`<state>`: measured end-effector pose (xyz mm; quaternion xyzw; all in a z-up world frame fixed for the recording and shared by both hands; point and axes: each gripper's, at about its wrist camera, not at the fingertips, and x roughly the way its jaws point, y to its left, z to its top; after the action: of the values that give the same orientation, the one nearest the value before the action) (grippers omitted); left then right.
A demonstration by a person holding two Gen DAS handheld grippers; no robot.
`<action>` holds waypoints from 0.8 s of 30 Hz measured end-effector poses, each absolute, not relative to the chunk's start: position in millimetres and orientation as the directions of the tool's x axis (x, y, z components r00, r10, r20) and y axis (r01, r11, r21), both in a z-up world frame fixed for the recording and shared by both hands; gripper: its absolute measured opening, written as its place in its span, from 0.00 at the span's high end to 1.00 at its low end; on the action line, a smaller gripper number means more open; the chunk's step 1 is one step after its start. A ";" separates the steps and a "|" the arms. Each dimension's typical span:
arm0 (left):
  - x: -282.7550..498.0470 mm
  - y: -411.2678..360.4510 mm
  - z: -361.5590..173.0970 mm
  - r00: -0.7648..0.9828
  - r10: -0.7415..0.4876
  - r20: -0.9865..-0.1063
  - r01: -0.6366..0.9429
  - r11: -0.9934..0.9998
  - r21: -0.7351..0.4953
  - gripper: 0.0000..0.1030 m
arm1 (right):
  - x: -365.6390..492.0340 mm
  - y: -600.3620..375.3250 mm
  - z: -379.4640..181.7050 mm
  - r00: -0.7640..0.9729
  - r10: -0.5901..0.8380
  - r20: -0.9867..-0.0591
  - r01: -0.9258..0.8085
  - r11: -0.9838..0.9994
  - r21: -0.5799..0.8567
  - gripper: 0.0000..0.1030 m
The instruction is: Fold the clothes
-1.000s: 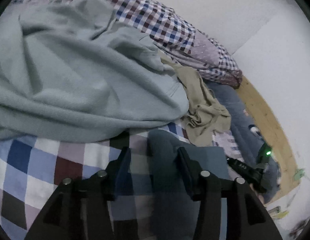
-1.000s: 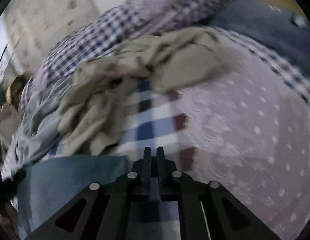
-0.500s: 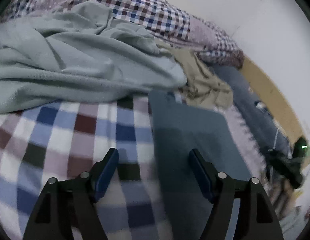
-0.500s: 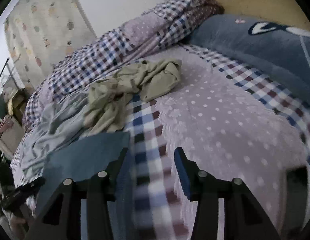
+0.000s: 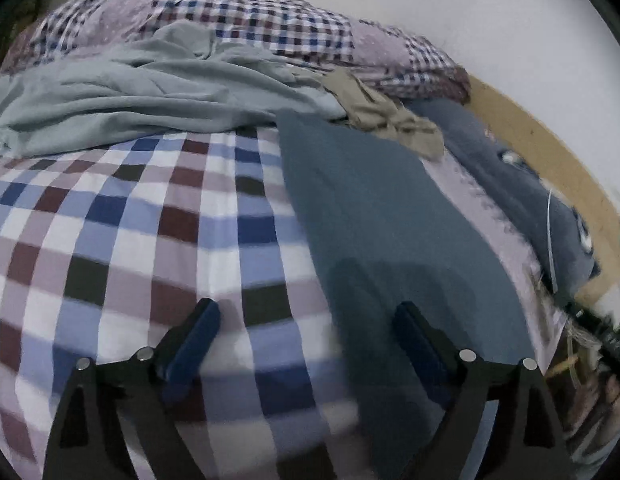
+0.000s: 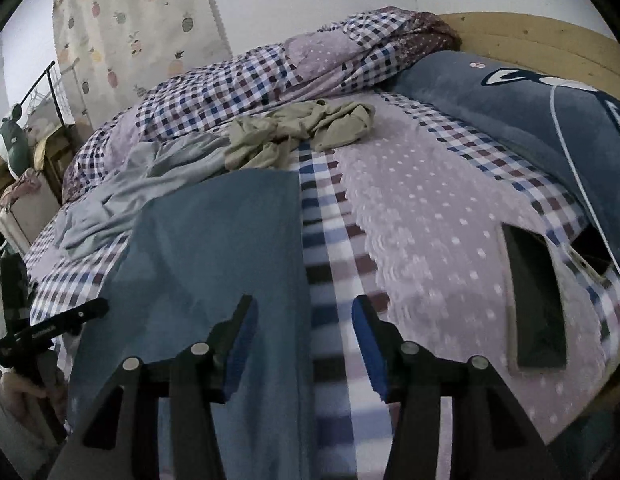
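Gaping empty, both grippers (image 5: 306,334) (image 6: 302,330) overlook blue cloth (image 5: 389,216); only right shows phone (image 6: 535,300).

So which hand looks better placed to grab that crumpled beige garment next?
Probably the right. Its open gripper faces the beige garment almost straight ahead, while from the left gripper it lies far off to the side beyond the folded blue cloth.
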<state>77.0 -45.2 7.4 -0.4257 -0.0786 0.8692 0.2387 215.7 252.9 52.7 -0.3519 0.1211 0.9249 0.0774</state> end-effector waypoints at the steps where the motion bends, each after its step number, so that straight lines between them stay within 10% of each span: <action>1: 82.1 -43.4 7.5 -0.523 0.476 -0.707 -0.352 -0.876 -0.329 0.07 | 222.9 250.9 52.2 -0.739 0.057 -0.671 -0.230 -0.958 0.172 0.45; 17: 145.9 -57.2 18.7 -0.408 0.634 -0.656 -0.352 -0.773 -0.528 0.13 | 273.6 235.5 6.8 -0.598 -0.068 -0.799 -0.101 -0.982 0.160 0.39; 24: 173.1 -39.2 20.0 -0.384 0.609 -0.694 -0.414 -0.785 -0.460 0.26 | 270.7 235.9 -4.1 -0.558 -0.072 -0.827 -0.097 -0.984 0.151 0.62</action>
<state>173.1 -39.2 20.0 -0.4606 -0.1059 0.8250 0.3099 270.7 235.9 -4.1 -0.4701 0.0895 0.8780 0.0072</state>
